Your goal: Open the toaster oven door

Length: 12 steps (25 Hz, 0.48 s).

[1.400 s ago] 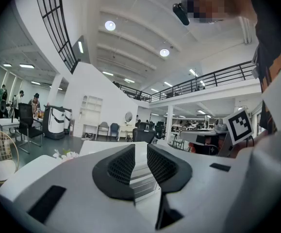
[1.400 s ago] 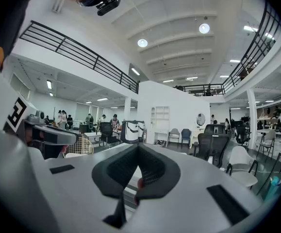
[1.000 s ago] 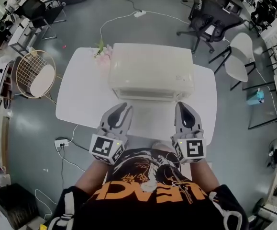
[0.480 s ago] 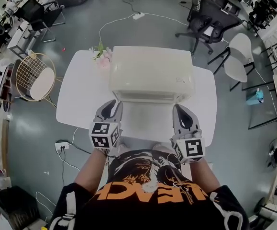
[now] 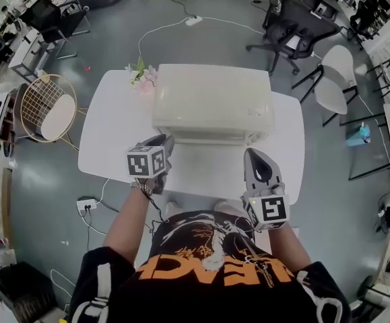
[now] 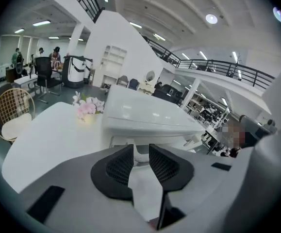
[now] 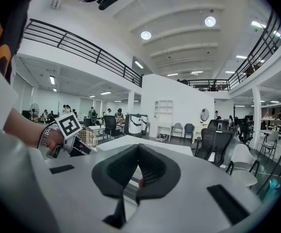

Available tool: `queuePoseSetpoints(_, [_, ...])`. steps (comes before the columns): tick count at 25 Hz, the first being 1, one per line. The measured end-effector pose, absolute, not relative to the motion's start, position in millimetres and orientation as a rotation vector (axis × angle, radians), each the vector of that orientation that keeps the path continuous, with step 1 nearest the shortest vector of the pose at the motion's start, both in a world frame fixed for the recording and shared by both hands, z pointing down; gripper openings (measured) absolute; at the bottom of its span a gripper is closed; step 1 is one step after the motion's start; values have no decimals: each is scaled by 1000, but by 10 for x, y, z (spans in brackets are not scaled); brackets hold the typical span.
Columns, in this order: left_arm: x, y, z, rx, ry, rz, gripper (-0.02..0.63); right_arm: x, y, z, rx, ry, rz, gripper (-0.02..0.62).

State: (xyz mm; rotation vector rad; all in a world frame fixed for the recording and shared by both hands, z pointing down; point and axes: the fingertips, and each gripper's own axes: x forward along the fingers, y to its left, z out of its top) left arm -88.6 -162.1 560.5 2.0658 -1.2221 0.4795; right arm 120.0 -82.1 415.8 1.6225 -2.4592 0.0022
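A cream toaster oven (image 5: 211, 103) stands on the white table (image 5: 114, 133) with its door shut. My left gripper (image 5: 162, 144) is raised just in front of the oven's left front corner, marker cube uppermost. In the left gripper view the left gripper (image 6: 141, 153) points at the toaster oven (image 6: 150, 118); its jaws are opening and nothing is between them. My right gripper (image 5: 252, 155) rests low over the table's near edge, short of the oven's right front. In the right gripper view the right gripper (image 7: 138, 148) is shut and holds nothing.
Pink flowers (image 5: 143, 78) sit at the oven's back left corner. Around the table are a gold wire chair (image 5: 46, 106), a black office chair (image 5: 296, 29) and a white chair (image 5: 336, 79). A power strip (image 5: 87, 202) and cables lie on the floor at left.
My left gripper has lifted off the table's near edge and swung up and forward to the oven's left front. The right gripper has hardly moved.
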Motion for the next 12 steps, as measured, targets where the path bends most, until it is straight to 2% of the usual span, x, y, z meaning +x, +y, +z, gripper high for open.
queuePoseSetpoints(4, [-868, -1636, 5652, 2148, -1249, 734, 83, 1208, -800, 4169, 1631, -2448, 2, 12])
queuePoseSetpoints(7, [-878, -1644, 5640, 2097, -1226, 665, 84, 1244, -783, 4181, 1646, -2436, 10, 12])
queuePoseSetpoints(11, [-948, -1677, 5645, 1953, -1172, 461, 113, 1289, -759, 4192, 1671, -2420, 19, 12])
queuePoseSetpoints(12, [-966, -1688, 5654, 1941, -1179, 466, 186, 1300, -758, 4197, 1677, -2416, 20, 12])
